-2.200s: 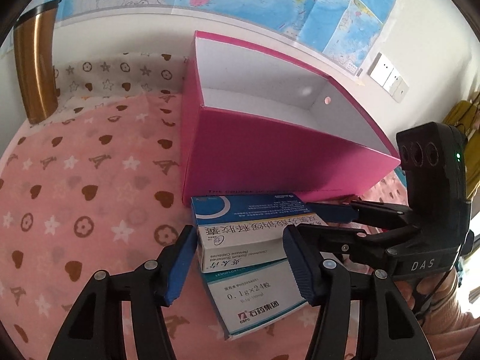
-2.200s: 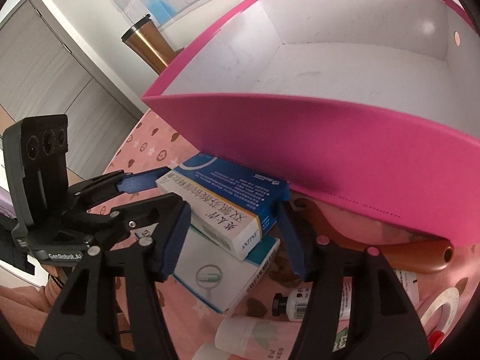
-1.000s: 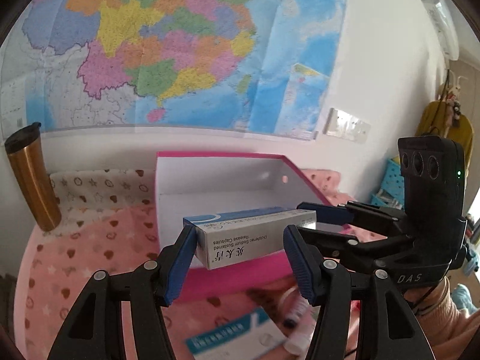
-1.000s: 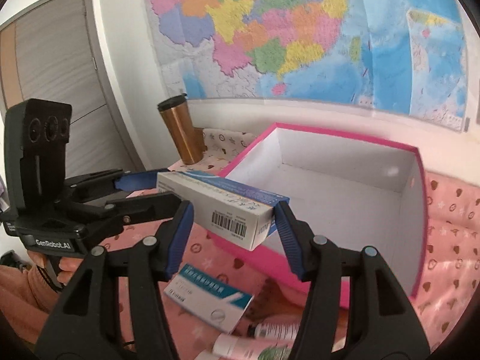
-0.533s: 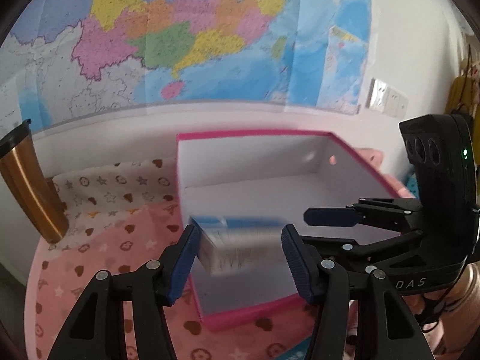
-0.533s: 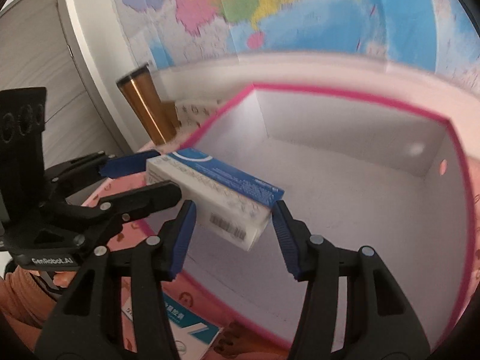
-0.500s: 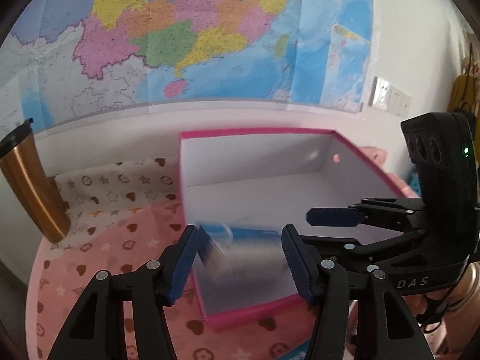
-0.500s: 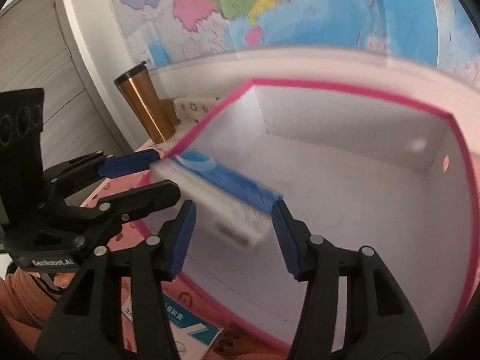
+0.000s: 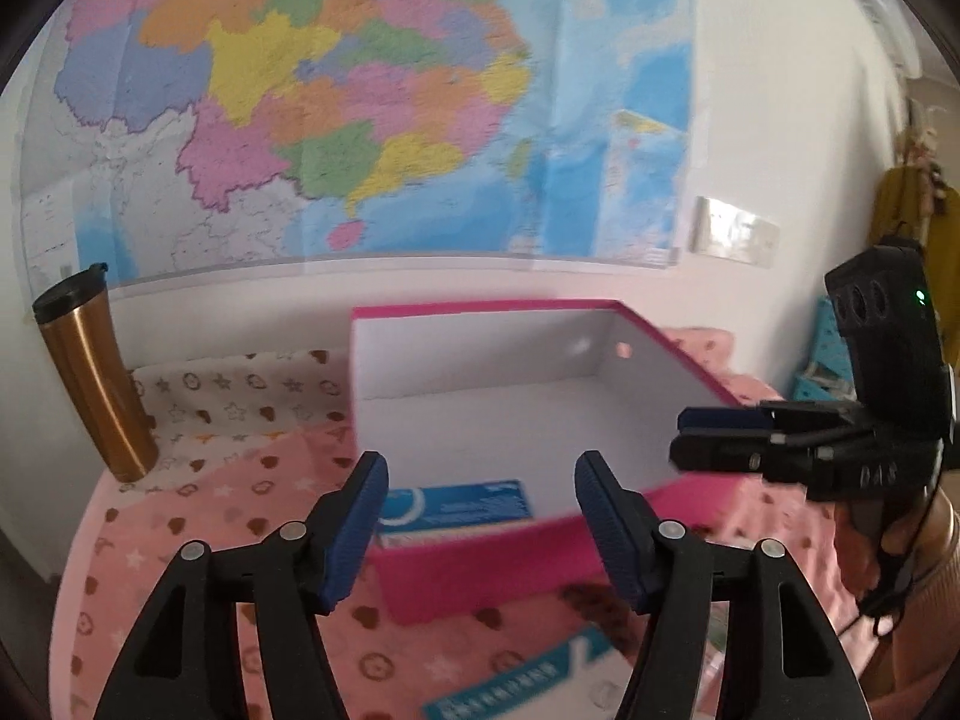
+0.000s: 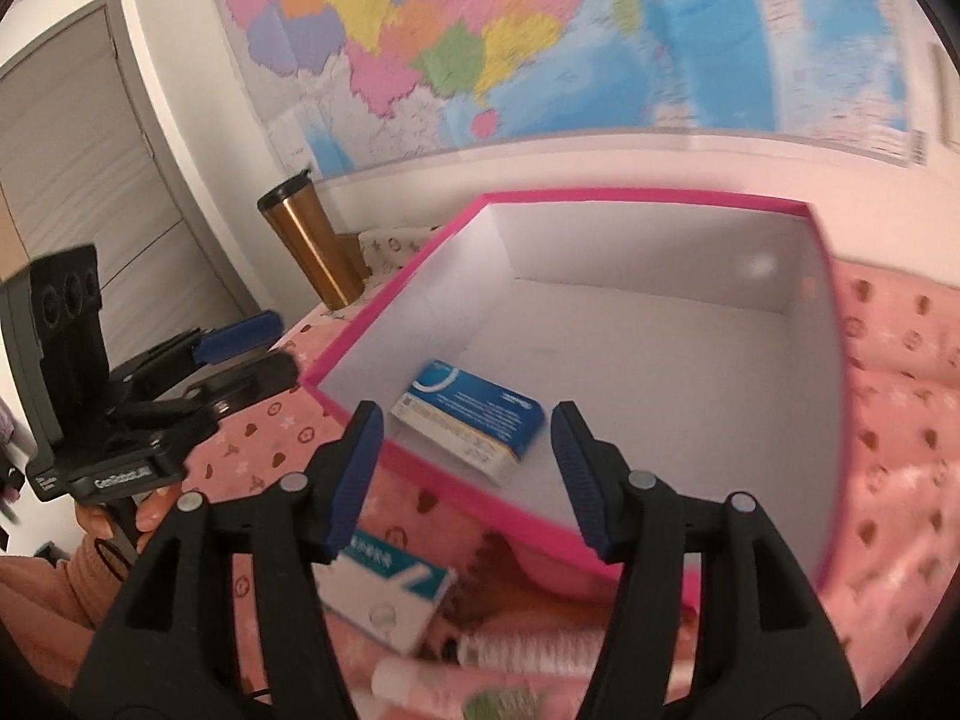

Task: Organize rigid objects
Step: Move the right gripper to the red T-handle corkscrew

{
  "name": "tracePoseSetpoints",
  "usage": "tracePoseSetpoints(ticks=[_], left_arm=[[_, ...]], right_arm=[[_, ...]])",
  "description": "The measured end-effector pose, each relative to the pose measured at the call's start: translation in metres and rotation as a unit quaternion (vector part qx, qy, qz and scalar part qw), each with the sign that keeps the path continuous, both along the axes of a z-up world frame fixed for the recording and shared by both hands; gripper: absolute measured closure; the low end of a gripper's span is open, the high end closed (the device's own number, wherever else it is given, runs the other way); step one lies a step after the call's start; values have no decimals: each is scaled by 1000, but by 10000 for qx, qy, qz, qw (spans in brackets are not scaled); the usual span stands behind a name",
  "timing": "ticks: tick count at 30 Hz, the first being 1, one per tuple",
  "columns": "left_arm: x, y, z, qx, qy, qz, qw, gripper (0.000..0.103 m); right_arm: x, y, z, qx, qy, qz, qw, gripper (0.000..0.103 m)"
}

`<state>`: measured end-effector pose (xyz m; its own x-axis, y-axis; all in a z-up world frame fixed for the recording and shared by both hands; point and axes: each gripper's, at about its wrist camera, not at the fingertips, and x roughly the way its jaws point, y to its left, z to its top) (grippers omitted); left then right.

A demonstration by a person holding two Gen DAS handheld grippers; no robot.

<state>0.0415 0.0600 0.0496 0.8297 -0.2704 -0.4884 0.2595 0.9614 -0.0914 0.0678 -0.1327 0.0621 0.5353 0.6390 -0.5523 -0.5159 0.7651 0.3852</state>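
Note:
A blue and white medicine box (image 10: 471,423) lies on the white floor of the pink storage box (image 10: 660,198), near its front left corner; it also shows in the left wrist view (image 9: 456,507) behind the pink front wall (image 9: 480,570). My left gripper (image 9: 480,510) is open and empty above the front wall. My right gripper (image 10: 465,468) is open and empty just above the medicine box. A second medicine box (image 10: 384,591) lies on the pink cloth in front.
A gold tumbler (image 9: 96,384) stands at the back left on the patterned cloth. White bottles (image 10: 528,654) and a brown object (image 10: 486,582) lie in front of the pink box. A map covers the wall (image 9: 360,96) behind.
Both grippers held the medicine box between them, carried it over the pink box and let go. It now lies inside, and both grippers have drawn back a little.

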Motion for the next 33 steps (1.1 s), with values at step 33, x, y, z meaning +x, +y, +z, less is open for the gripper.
tracePoseSetpoints(ticks=[33], left_arm=[[-42, -144, -76, 10, 1479, -2219, 9638, 44]], right_arm=[[-106, -105, -103, 108, 1433, -1008, 9845, 42]])
